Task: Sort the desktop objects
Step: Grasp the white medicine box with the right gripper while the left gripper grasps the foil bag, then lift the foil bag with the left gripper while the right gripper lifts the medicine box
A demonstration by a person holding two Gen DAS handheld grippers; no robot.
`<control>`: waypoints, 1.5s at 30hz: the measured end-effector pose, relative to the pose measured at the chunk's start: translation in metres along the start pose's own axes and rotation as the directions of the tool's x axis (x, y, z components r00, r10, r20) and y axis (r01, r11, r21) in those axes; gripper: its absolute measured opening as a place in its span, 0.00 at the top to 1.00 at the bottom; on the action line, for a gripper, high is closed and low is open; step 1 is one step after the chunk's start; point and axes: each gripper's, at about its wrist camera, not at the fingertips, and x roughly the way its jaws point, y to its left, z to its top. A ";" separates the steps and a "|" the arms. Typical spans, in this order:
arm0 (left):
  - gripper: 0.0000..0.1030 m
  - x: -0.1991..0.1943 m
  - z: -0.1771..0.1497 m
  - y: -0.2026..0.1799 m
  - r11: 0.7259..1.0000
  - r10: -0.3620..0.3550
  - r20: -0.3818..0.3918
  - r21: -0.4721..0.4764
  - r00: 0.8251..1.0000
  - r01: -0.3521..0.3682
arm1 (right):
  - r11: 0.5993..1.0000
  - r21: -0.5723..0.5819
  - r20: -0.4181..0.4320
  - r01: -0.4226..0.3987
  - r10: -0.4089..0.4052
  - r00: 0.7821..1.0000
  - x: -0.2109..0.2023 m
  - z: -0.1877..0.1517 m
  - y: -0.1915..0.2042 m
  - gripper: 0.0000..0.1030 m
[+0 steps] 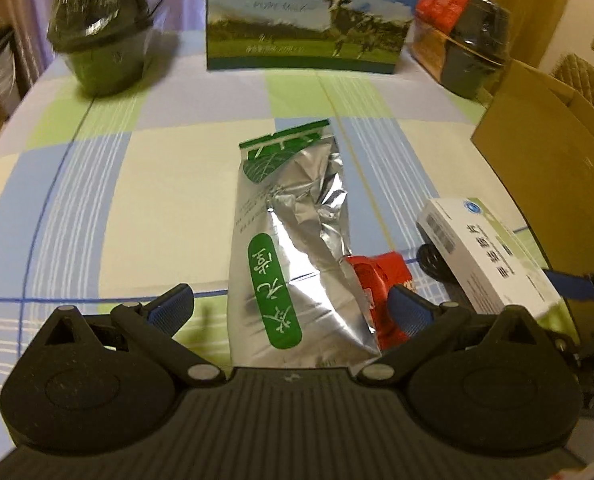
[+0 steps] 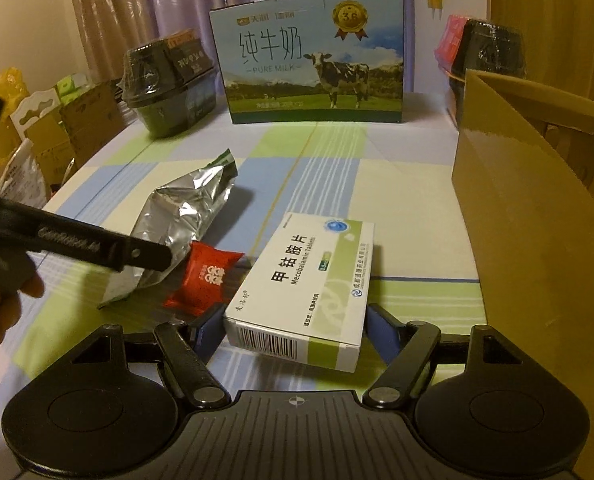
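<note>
Table: the checked cloth in blue, green and cream (image 2: 401,184) carries everything.
Cardboard box: the open brown carton (image 2: 537,216) stands at the right; I judge it is the place for sorting.
Milk carton: the blue-green gift box with a cow (image 2: 313,60) stands at the far edge.
Foil bag: the crumpled silver pouch with green label (image 1: 289,248) lies in the middle, between the wide open fingers of the left gripper (image 1: 289,308), not yet pinched.
Medicine box: the white and green tablet carton (image 2: 309,284) sits between the blue pads of the right gripper (image 2: 297,328), which hold it.
Red packet: the small red sachet (image 2: 205,280) lies touching the pouch.
Risk: the left jaws may catch the sachet too; the smooth foil may slip.
</note>
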 end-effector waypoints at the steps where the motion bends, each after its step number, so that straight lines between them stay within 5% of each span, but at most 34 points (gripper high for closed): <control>1: 0.08 0.003 0.001 0.001 1.000 0.000 -0.008 -0.008 1.000 0.000 | 1.000 -0.006 0.000 -0.001 0.001 1.000 0.000 0.000 0.000 0.30; 10: 0.49 0.000 -0.005 -0.001 0.999 0.008 -0.054 0.032 0.999 -0.006 | 0.995 -0.102 0.025 0.021 -0.018 1.000 -0.013 -0.004 0.009 0.31; 18: 0.54 -0.036 -0.046 -0.006 0.995 0.049 -0.096 0.088 0.994 -0.040 | 0.988 -0.151 0.017 0.004 -0.001 1.000 -0.055 -0.031 0.015 0.31; 26: 0.61 -0.083 -0.101 -0.039 0.993 -0.010 -0.164 0.115 0.986 0.029 | 0.992 -0.127 -0.031 -0.002 -0.002 1.000 -0.100 -0.080 0.012 0.31; 32: 0.60 -0.109 -0.111 -0.061 0.987 -0.007 -0.116 0.159 0.993 0.026 | 0.991 -0.130 -0.079 0.016 -0.026 0.997 -0.114 -0.109 0.009 0.30; 33: 0.56 -0.111 -0.109 -0.061 0.987 -0.003 -0.101 0.158 0.995 0.019 | 0.992 -0.127 -0.085 0.024 -0.035 0.996 -0.114 -0.112 0.008 0.28; 35: 0.40 -0.111 -0.101 -0.056 0.990 0.006 -0.070 0.139 0.998 0.004 | 0.993 -0.116 -0.083 0.039 -0.049 0.995 -0.115 -0.114 0.005 0.10; 38: 0.17 -0.107 -0.087 -0.048 0.995 0.027 -0.023 0.096 0.999 -0.025 | 0.994 -0.101 -0.057 0.044 -0.050 0.997 -0.116 -0.112 0.001 0.06; 45: 0.15 -0.070 -0.063 -0.039 0.992 0.052 -0.061 0.118 0.997 -0.045 | 0.998 -0.061 -0.069 0.035 -0.039 0.997 -0.098 -0.102 -0.004 0.06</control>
